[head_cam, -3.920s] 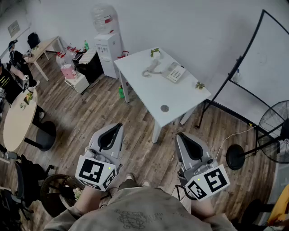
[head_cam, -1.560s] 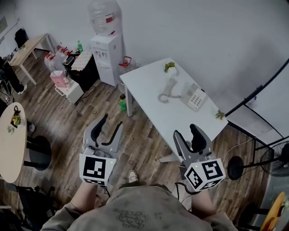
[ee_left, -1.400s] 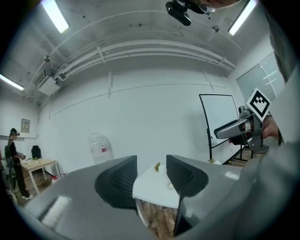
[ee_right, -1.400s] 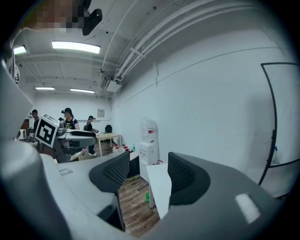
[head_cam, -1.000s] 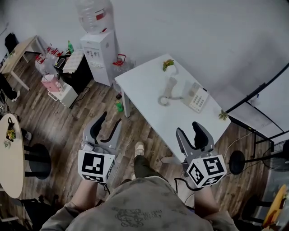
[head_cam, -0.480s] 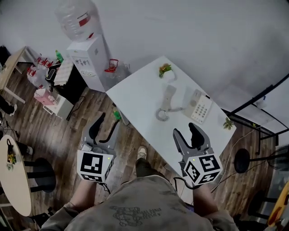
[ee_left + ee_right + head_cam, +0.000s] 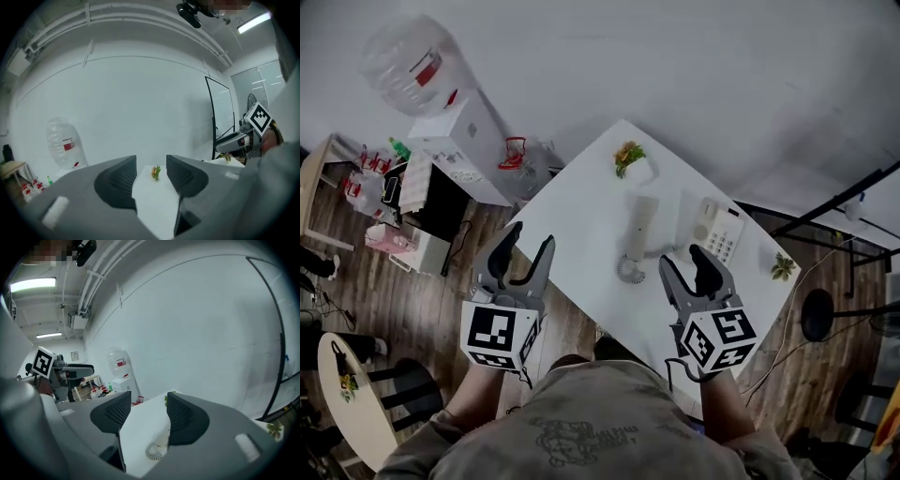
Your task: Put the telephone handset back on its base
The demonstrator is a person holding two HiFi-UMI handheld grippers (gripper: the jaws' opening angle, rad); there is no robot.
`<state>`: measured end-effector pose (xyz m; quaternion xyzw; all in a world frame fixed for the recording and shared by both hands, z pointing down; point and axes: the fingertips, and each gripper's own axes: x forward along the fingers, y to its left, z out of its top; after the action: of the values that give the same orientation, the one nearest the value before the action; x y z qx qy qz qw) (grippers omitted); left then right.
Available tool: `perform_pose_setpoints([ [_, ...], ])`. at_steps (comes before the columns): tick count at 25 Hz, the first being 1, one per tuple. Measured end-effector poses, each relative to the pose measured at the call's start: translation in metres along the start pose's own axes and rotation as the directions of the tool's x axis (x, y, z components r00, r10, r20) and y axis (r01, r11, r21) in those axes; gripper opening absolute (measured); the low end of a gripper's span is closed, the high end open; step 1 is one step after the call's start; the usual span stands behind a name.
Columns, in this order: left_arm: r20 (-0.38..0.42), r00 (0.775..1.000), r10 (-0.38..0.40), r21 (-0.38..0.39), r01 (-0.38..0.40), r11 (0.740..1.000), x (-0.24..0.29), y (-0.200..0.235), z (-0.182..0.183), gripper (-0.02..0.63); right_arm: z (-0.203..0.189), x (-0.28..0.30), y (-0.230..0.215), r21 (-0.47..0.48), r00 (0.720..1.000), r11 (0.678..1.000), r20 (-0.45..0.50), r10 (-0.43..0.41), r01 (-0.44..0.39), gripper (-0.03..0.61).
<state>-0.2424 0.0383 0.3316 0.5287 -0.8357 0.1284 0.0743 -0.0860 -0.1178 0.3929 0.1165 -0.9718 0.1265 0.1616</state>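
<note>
Nearest in the head view, the left tool (image 7: 530, 239) stands with its two dark jaws spread and nothing between them, its tips at the 9 o'clock edge of the white rectangular tabletop (image 7: 581, 211). The right tool (image 7: 682, 260) hangs over the tabletop's near edge. Its jaws are also parted with nothing pinched, though they have just been closing a little. Of the containers, the small round white pot (image 7: 642, 171) at the tabletop's 12 o'clock corner holds a green plant with orange flowers (image 7: 625, 153). Beyond it, at 10 o'clock on the brown wooden floor (image 7: 422, 291), a large clear plastic water bottle (image 7: 401, 62) sits upside down on a white box-shaped dispenser (image 7: 467, 141); how full the bottle is cannot be told. The pale plastic telephone handset (image 7: 641, 227) lies flat on the tabletop, off its cradle, its length running from 6 to 12 o'clock. It lies just beside the pale push-button telephone base (image 7: 718, 231), which is at its 3 o'clock, and the two do not touch. The handset lies near the right tool at its 11 o'clock and apart from it, while the base is at that tool's 1 o'clock. The pale coiled cord (image 7: 628, 272) curls at the handset's near end, at 9 o'clock of the right tool's tips. From the left tool the handset is at 3 o'clock, well apart.
</note>
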Motion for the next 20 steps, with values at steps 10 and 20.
perform_pose_setpoints([
  [10,-0.084,0.975,-0.206,0.044,0.210,0.977,0.082,-0.042,-0.012,0.194,-0.018,0.002,-0.050,0.126,0.991,0.983,-0.009,-0.132,0.132,0.247],
  [20,-0.135,0.918,-0.373,0.100,0.387,0.916,0.115,-0.061,-0.010,0.205,-0.021,0.000,-0.060,0.195,0.970,0.951,-0.008,-0.242,0.238,0.253],
])
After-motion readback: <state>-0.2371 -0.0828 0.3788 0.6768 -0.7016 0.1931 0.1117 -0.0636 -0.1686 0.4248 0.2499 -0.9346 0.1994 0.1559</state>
